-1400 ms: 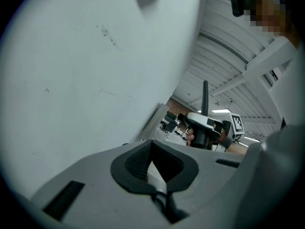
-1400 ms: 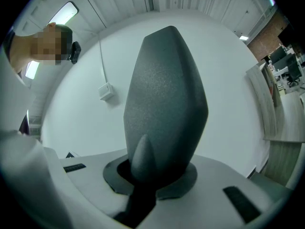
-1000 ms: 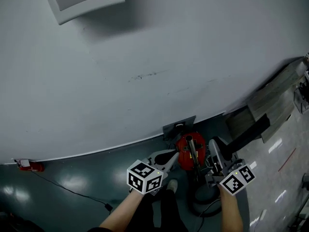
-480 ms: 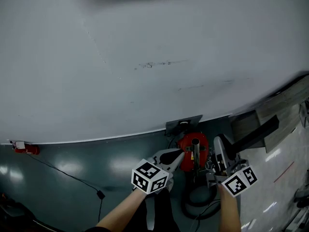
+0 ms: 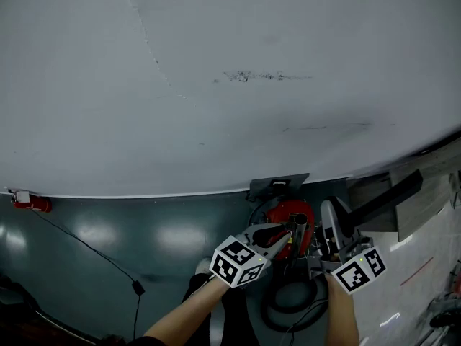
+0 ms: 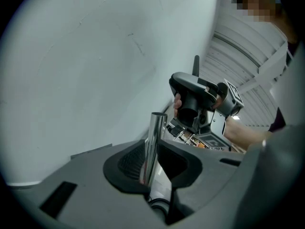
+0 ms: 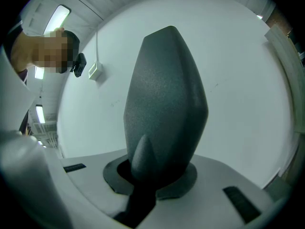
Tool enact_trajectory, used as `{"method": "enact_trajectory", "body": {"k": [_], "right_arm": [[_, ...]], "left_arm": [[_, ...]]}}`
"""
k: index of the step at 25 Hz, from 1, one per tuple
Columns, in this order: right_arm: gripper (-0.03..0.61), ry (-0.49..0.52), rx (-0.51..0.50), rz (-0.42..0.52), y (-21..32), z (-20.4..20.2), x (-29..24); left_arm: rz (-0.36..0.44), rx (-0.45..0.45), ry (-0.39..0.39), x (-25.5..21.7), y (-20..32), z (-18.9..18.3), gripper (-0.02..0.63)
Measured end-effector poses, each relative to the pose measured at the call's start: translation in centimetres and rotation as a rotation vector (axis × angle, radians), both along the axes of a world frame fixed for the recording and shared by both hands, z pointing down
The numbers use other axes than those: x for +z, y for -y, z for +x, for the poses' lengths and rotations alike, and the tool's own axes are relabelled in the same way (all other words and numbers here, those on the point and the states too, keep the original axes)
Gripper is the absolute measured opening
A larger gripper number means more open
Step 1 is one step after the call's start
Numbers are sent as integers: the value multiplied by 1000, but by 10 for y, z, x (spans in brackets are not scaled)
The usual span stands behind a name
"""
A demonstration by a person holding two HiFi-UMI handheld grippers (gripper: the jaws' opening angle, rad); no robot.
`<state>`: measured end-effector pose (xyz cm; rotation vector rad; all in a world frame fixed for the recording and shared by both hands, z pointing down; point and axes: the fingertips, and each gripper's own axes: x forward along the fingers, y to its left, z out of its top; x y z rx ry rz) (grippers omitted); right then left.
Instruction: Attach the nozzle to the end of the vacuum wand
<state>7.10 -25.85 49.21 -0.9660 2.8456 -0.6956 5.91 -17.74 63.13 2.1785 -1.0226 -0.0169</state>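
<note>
The chrome vacuum wand (image 6: 153, 142) stands upright between the jaws of my left gripper (image 6: 153, 163). These jaws have just been opening, and a gap shows beside the tube on its right. In the head view the left gripper (image 5: 277, 235) reaches the wand (image 5: 297, 228) from the left. My right gripper (image 7: 152, 175) is shut on the dark grey nozzle (image 7: 164, 99), which fills its view. From the left gripper view the nozzle (image 6: 193, 97) hangs just above and beyond the wand's top, its round socket facing down. The nozzle (image 5: 331, 222) is right of the wand.
A red vacuum canister (image 5: 284, 213) sits on the dark floor by the white wall (image 5: 216, 85), with a black hose (image 5: 277, 310) coiled in front. A thin cable (image 5: 108, 262) runs across the floor at left. A grey plate (image 5: 279, 186) lies at the wall's foot.
Both grippers have sunk toward the canister. The left gripper has moved right to the wand, and its jaws, shut before, now stand apart around the tube.
</note>
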Motion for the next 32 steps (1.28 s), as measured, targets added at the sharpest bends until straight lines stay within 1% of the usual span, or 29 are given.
{"method": "enact_trajectory", "body": {"k": [8,11,15,18,19,27,32], "right_arm": [[52,-19,-47,13,5,-8,18],[52,-32,-71,21,8,-12,20],[52,-42,-107,29,11,-19,20],[52,-56,-145,39,11,-28,22],[53,-62,-157,42,11,-31,23],[52,-53,-217,36,11,-47,30],[52,-76,-246,44,7,-55,36]], "left_arm": [[80,88,-15,21,4,31,152],[117,117,4,24,9,39,172],[157,151,56,30,14,48,175],[189,147,76,28,20,51,170],[197,145,81,28,21,51,155],[211,139,67,27,20,52,149],[220,152,75,26,19,53,147]]}}
